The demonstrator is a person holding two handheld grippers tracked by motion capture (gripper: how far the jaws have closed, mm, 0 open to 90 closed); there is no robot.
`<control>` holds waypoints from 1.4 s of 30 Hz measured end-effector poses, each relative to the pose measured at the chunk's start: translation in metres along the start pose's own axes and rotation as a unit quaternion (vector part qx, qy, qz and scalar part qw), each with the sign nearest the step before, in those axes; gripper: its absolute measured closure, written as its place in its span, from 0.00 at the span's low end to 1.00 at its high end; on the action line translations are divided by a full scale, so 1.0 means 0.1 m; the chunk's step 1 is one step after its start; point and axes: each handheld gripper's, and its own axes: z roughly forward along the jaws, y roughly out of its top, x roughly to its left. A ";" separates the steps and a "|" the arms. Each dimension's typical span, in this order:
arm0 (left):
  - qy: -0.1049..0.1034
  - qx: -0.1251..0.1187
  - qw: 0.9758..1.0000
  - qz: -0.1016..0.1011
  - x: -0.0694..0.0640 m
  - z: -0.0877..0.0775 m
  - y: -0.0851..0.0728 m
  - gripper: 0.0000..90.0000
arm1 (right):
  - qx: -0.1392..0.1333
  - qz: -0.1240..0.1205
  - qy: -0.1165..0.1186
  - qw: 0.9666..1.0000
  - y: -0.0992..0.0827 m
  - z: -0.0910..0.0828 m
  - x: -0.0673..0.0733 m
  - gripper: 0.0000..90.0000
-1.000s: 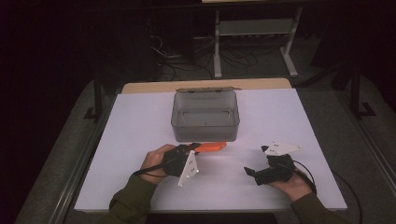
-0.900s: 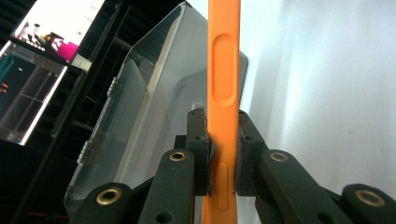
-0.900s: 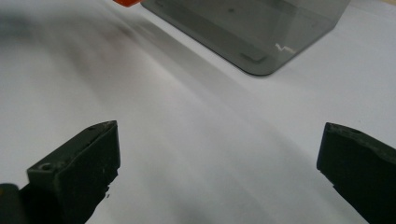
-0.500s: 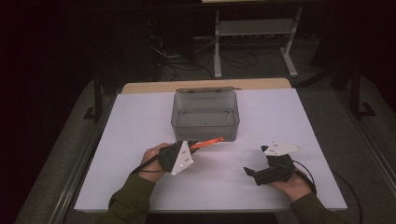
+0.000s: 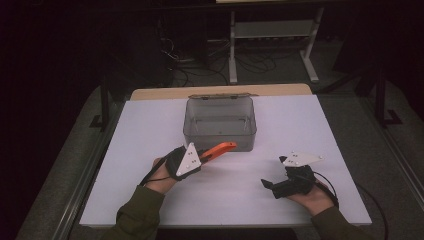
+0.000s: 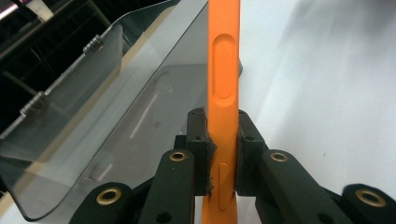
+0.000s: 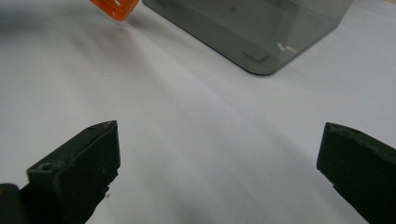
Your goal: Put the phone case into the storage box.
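One slim orange tool (image 6: pixel 221 88) sits clamped in left gripper (image 6: pixel 219 140) jaws.

High view overhead facing forward over table (image 5: pixel 150 125), gripper views low and close, all sharing grey box (image 5: pixel 220 122)

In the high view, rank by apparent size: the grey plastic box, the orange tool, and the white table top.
1. White table top, by far the largest.
2. Grey plastic box.
3. Orange tool, smallest; part of it is hidden in the left claw, but its shown length still falls short of the box.
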 end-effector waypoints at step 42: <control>-0.068 -0.053 0.980 -0.179 0.55 -0.19 0.22 0.88 | -0.003 -0.001 0.000 1.000 0.00 -0.01 0.00 0.00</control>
